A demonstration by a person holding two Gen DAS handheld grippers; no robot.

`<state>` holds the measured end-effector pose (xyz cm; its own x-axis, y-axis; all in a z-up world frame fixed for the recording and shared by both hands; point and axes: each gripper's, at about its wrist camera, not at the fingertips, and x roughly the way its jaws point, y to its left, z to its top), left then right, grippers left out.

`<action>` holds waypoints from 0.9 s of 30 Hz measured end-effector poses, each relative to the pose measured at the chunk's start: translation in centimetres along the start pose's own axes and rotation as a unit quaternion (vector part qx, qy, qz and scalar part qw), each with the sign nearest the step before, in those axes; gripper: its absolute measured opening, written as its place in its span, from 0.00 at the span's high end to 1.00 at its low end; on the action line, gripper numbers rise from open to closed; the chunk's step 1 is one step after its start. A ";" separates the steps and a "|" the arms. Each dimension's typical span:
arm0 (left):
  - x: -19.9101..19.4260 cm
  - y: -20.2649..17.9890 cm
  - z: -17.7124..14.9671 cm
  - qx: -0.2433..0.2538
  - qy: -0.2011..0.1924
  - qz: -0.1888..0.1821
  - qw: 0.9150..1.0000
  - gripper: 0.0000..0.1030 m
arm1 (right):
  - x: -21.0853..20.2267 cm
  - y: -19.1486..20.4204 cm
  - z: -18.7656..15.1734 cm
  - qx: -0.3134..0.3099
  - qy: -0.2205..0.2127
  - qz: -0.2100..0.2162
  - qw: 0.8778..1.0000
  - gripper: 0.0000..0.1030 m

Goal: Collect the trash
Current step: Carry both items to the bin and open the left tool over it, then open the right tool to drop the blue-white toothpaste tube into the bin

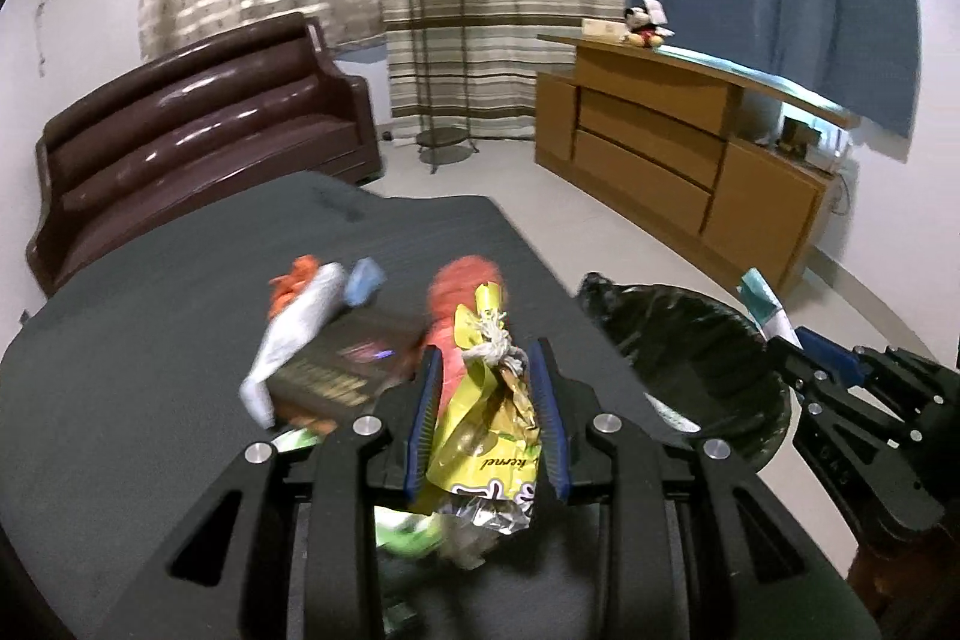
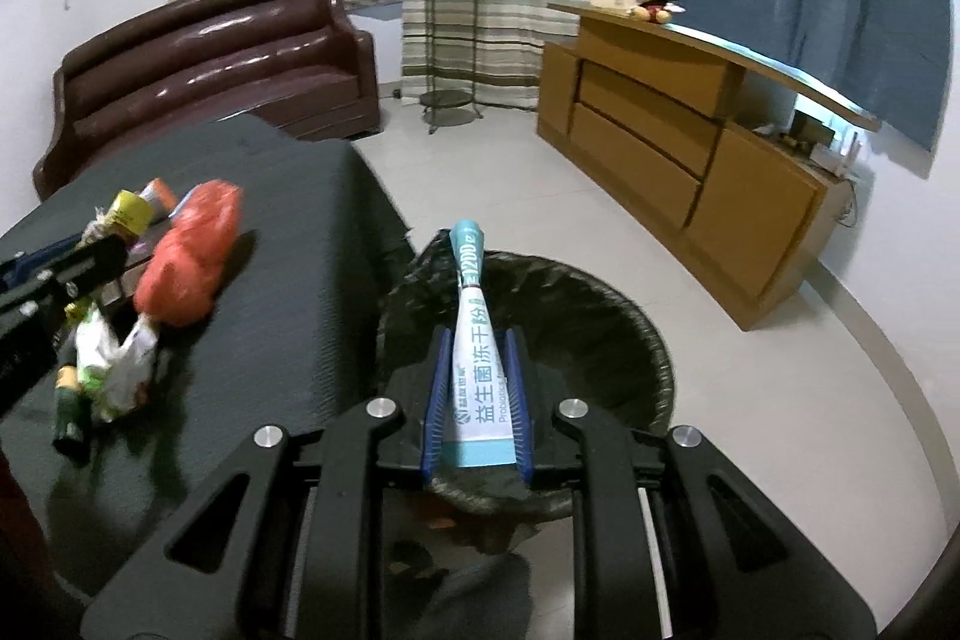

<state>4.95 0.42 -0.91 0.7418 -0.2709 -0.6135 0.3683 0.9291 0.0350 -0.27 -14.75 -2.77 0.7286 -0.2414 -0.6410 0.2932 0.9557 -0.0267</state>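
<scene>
My left gripper (image 1: 485, 358) is shut on a crumpled yellow snack wrapper (image 1: 480, 436), held above the dark table (image 1: 150, 340). Behind it on the table lie an orange-red bag (image 1: 465, 280), a dark box (image 1: 342, 370), a white wrapper (image 1: 300, 322) and a blue scrap (image 1: 365, 280). My right gripper (image 2: 477, 334) is shut on a white and teal sachet (image 2: 477, 358), which sticks up over the black-lined trash bin (image 2: 606, 316). In the left wrist view the bin (image 1: 690, 340) stands to the right of the table, with the right gripper (image 1: 798, 346) and its sachet (image 1: 765, 304) over its far rim.
A brown sofa (image 1: 198, 142) stands behind the table. A wooden cabinet (image 1: 690, 160) with a plush toy (image 1: 645, 22) runs along the right wall. A plant stand (image 1: 438, 58) is by the striped curtain. In the right wrist view green and white wrappers (image 2: 114, 364) and the orange-red bag (image 2: 186, 262) lie on the table.
</scene>
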 end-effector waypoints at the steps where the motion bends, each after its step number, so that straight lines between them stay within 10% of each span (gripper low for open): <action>1: 0.3 -0.5 0.1 0.004 -0.001 -0.002 1.000 0.70 | 0.2 -0.4 0.1 0.002 0.000 -0.002 1.000 0.82; 27: 6.6 -8.9 3.1 0.063 0.021 -0.015 0.998 0.74 | 4.4 -6.4 1.1 0.054 0.009 -0.011 0.998 0.82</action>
<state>8.31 -10.41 -2.85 0.7069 -0.2845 -0.6476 0.4591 0.8810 0.1140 1.76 -22.07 -4.58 0.7108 -0.2576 -0.6545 0.3746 0.9262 0.0423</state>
